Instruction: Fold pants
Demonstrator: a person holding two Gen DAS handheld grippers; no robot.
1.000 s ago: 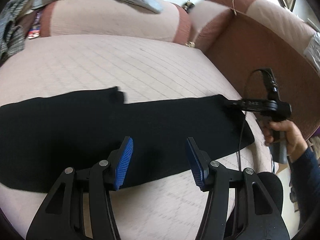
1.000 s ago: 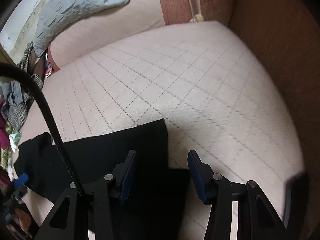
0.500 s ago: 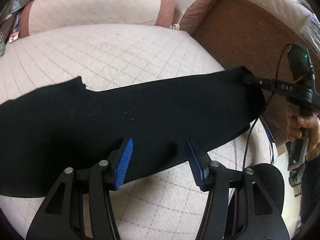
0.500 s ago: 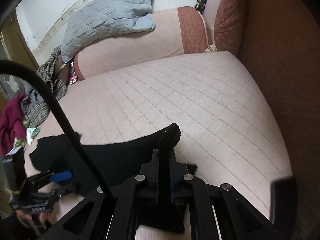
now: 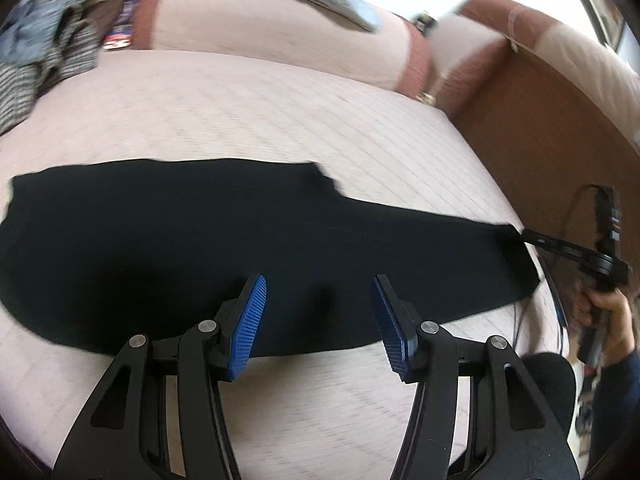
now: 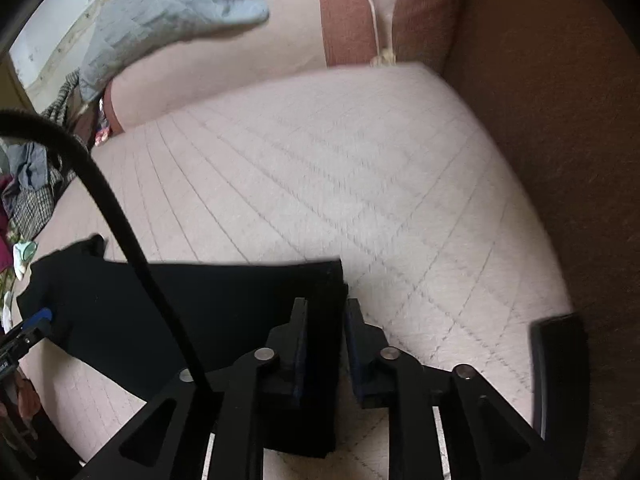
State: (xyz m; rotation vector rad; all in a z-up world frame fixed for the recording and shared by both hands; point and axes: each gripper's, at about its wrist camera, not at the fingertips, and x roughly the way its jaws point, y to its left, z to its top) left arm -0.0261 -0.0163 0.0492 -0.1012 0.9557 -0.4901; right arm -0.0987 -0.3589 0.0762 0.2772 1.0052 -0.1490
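Note:
The black pants (image 5: 248, 248) lie stretched flat across the pink quilted sofa seat (image 5: 240, 120), folded lengthwise, waist end at the left and leg ends at the right. My left gripper (image 5: 318, 316) is open and empty, its blue pads hovering over the near edge of the pants. My right gripper (image 6: 326, 332) is shut on the leg end of the pants (image 6: 224, 304), with the cloth between its jaws. The right gripper also shows in the left wrist view (image 5: 524, 234) at the far right corner of the pants.
A grey quilted blanket (image 6: 168, 12) lies over the sofa back. A pile of mixed clothes (image 5: 36, 52) sits at the left end. The brown armrest (image 6: 560, 120) rises on the right. A black cable (image 6: 112, 208) crosses the right wrist view.
The right gripper closed on the leg end, lifted it briefly, and has laid it back down flat. The left gripper stayed open and shifted right along the pants.

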